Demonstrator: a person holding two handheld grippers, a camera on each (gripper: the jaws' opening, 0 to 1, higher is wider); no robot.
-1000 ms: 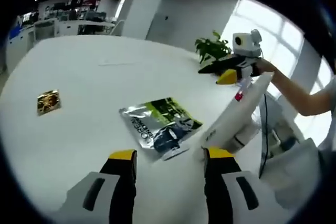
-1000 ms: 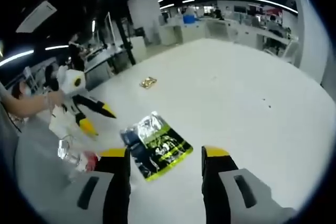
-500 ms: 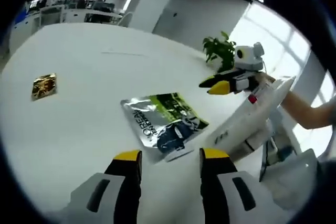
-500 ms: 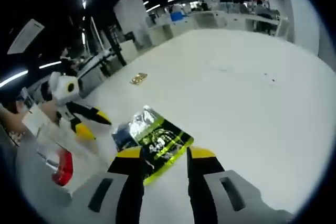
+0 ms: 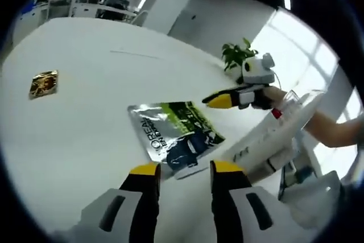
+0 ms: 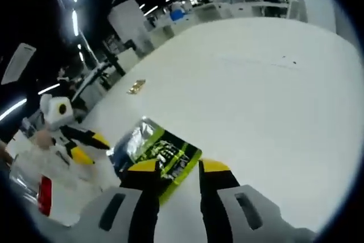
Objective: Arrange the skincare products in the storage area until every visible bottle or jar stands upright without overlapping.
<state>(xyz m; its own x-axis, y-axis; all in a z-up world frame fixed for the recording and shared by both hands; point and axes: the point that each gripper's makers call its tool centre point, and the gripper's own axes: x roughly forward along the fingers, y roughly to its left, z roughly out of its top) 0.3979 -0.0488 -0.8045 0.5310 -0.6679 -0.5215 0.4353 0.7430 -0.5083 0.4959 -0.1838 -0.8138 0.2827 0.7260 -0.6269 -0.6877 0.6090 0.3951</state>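
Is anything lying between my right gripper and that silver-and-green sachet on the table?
Nothing visible. In the right gripper view the right gripper is nearly over the sachet, whose near edge sits behind its tips; only bare white table surrounds it.

Right claw (image 6: 175,168) over foil sachet (image 6: 152,152)

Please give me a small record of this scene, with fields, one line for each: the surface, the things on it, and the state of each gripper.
surface: white table
flat item: silver and green sachet, lying flat on the table
small item: gold packet, lying apart from the sachet
white item: white tube, tilted, beside the sachet
left gripper: jaws narrowly apart, holding nothing, just short of the sachet
right gripper: jaws narrowly apart, at the sachet's edge; grip cannot be told
background: potted plant
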